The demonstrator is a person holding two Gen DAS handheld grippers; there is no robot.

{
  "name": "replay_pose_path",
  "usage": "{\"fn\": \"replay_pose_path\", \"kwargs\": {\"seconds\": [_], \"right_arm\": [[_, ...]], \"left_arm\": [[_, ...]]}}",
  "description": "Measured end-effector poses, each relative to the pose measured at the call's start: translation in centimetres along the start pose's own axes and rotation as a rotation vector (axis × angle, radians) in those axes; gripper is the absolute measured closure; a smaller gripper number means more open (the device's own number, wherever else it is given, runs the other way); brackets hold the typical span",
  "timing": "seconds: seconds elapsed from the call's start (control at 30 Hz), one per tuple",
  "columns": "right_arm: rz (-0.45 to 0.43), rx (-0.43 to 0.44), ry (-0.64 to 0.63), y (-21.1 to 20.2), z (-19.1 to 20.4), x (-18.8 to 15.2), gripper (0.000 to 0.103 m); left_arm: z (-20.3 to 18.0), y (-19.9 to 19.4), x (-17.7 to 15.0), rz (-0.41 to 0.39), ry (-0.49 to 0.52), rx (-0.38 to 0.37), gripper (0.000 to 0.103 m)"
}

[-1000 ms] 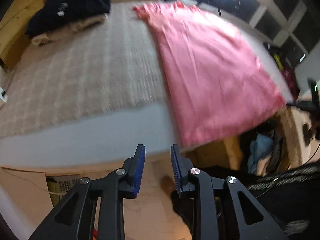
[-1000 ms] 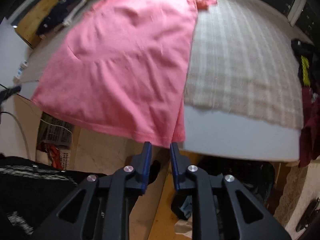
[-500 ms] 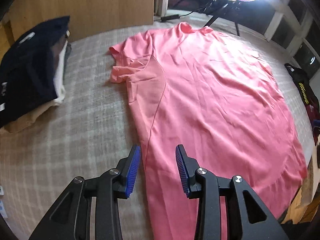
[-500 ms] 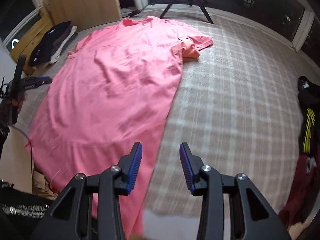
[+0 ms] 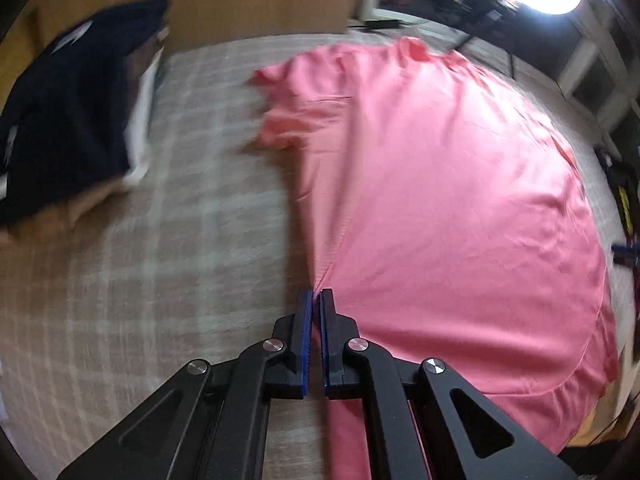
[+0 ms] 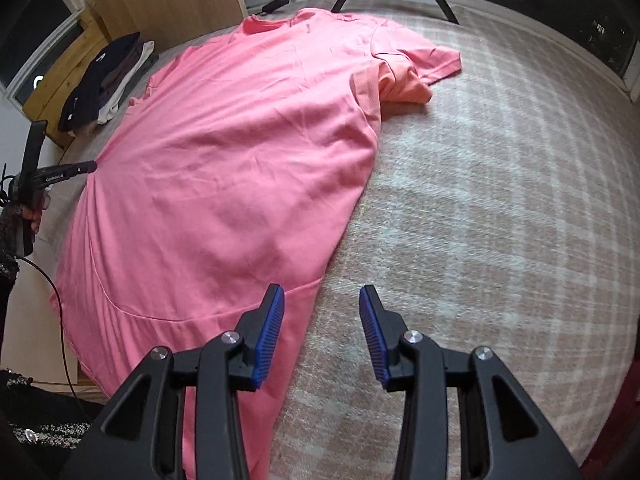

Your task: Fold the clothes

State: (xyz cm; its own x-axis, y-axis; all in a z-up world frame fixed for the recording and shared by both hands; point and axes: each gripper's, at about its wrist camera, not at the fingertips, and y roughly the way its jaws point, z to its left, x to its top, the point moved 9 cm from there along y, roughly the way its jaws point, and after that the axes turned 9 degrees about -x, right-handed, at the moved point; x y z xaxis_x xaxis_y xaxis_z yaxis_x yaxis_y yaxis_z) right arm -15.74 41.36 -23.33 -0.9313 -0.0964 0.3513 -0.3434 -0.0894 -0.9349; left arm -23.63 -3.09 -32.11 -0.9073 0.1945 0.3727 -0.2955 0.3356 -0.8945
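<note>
- Left-wrist view smeared with motion; dark folded pile (image 5: 76,108) at the far left is hard to read.
- Pink T-shirt (image 6: 248,152) lies flat on the plaid bed cover (image 6: 500,208), hem end cut off below the frame.
- Left tool (image 5: 316,300) low, pads pinched together on the shirt's side edge.
- Right tool (image 6: 322,300) hovers spread wide, straddling the opposite side edge near the hem, gripping nothing.

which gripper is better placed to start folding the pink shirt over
Left. The left gripper is already shut on the pink shirt at its side edge, while the right gripper hangs open over the opposite edge.
</note>
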Motion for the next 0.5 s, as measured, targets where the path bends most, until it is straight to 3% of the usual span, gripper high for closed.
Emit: {"fn": "replay_pose_path", "kwargs": {"seconds": [0.07, 0.17, 0.33, 0.5], "right_arm": [[0.003, 0.012, 0.001, 0.0, 0.2, 0.0, 0.065], [0.002, 0.015, -0.015, 0.0, 0.5, 0.3, 0.064], [-0.03, 0.013, 0.047, 0.3, -1.0, 3.0, 0.064], [-0.051, -0.008, 0.047, 1.1, -2.3, 5.2, 0.064]], "left_arm": [[0.1, -0.3, -0.6, -0.001, -0.033, -0.048, 0.098], [-0.3, -1.8, 0.4, -0.054, -0.041, -0.089, 0.071], [1.4, -2.2, 5.2, -0.126, -0.087, -0.111, 0.061], [3.8, 2.6, 9.7, -0.067, -0.129, -0.082, 0.057]]}}
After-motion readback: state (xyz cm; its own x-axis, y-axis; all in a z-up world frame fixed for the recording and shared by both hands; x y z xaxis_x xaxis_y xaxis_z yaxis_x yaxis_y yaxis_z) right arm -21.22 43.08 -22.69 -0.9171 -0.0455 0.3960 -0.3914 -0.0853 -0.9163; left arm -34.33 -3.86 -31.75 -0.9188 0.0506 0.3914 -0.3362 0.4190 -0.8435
